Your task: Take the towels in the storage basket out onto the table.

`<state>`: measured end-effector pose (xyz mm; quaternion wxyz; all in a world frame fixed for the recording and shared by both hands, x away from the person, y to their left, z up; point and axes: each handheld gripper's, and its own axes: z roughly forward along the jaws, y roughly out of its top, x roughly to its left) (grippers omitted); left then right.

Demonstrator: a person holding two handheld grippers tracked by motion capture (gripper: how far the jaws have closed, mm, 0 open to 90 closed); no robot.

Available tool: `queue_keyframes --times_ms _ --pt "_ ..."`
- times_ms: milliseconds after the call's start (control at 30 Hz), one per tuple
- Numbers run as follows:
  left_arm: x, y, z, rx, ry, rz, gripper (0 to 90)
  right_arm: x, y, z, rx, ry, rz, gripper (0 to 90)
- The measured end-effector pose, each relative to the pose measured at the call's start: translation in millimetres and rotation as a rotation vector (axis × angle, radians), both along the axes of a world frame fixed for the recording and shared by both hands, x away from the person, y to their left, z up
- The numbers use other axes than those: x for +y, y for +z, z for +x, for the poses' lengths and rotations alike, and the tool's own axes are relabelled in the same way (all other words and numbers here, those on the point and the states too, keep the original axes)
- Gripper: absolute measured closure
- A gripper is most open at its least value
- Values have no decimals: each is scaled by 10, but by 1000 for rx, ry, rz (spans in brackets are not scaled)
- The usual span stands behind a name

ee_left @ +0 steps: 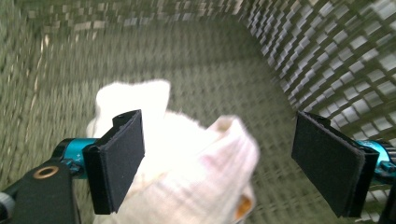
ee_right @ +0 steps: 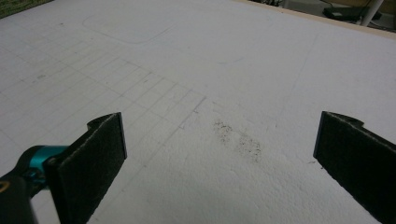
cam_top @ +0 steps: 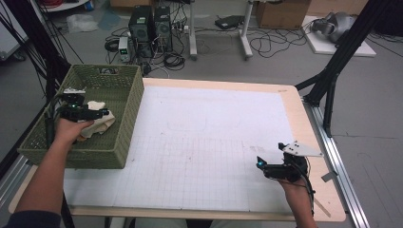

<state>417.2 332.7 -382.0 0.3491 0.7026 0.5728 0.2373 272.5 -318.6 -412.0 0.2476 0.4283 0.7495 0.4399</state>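
A green woven basket (cam_top: 127, 127) stands on the table's left side. Inside it lies a crumpled white cloth (cam_top: 101, 122). My left gripper (cam_top: 97, 114) hovers inside the basket just above the cloth. In the left gripper view my left gripper (ee_left: 217, 168) is open, its jaws wide apart, and the white cloth (ee_left: 187, 172) lies below and between them without being pinched. My right gripper (cam_top: 259, 164) rests low over the white gridded mat (cam_top: 204, 142) near the table's front right. In the right gripper view my right gripper (ee_right: 219, 163) is open over bare mat.
The basket wall (ee_left: 336, 56) rises close to the right of my left gripper. A dark smudge (ee_right: 238, 137) marks the mat ahead of the right gripper. Beyond the table, computer towers (cam_top: 149, 28), cables and a black frame leg (cam_top: 332, 71) stand on the floor.
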Motion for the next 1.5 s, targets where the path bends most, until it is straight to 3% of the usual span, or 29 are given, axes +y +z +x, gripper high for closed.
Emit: queue_keyframes --times_ms 100,167,333,367,400,467,667,733,867,1000,1100,1200,1300,1333,1367,1500 --pt "12 -36 24 34 16 25 185 3 -5 5 -2 0 -2 15" --pt "7 -79 42 83 13 48 185 4 -9 11 0 7 -9 15" --pt "-20 -155 96 168 11 149 200 6 -11 7 0 9 -11 15" --pt "-35 -205 118 212 -4 193 195 5 -12 8 1 10 -11 15" --pt "-35 -205 118 212 -4 193 188 4 -13 8 2 10 -12 15" --pt "-41 -250 140 235 -1 241 189 3 -14 9 3 11 -12 15" --pt "-18 -262 146 244 25 255 263 -7 -23 15 5 11 -15 15" --pt "-16 -257 144 248 23 258 325 -4 -24 15 11 9 -11 15" --pt "-10 -245 132 258 24 270 544 -5 -23 15 8 11 -16 15" --pt "26 -191 116 239 38 235 712 -14 -17 2 12 6 -12 15" --pt "36 -158 109 219 42 213 735 -38 -16 -1 4 2 -12 15" --pt "61 -100 94 183 50 152 738 -51 -11 -13 10 -6 -4 15" --pt "98 -29 58 124 65 69 741 -59 2 -20 0 -6 -5 15" --pt "133 17 17 76 82 16 740 -59 6 -21 -2 -8 -3 15" --pt "133 17 17 76 82 16 741 -59 8 -23 -1 -9 -1 15" --pt "174 132 -74 -23 74 -66 741 -52 7 -20 1 -6 -1 15"
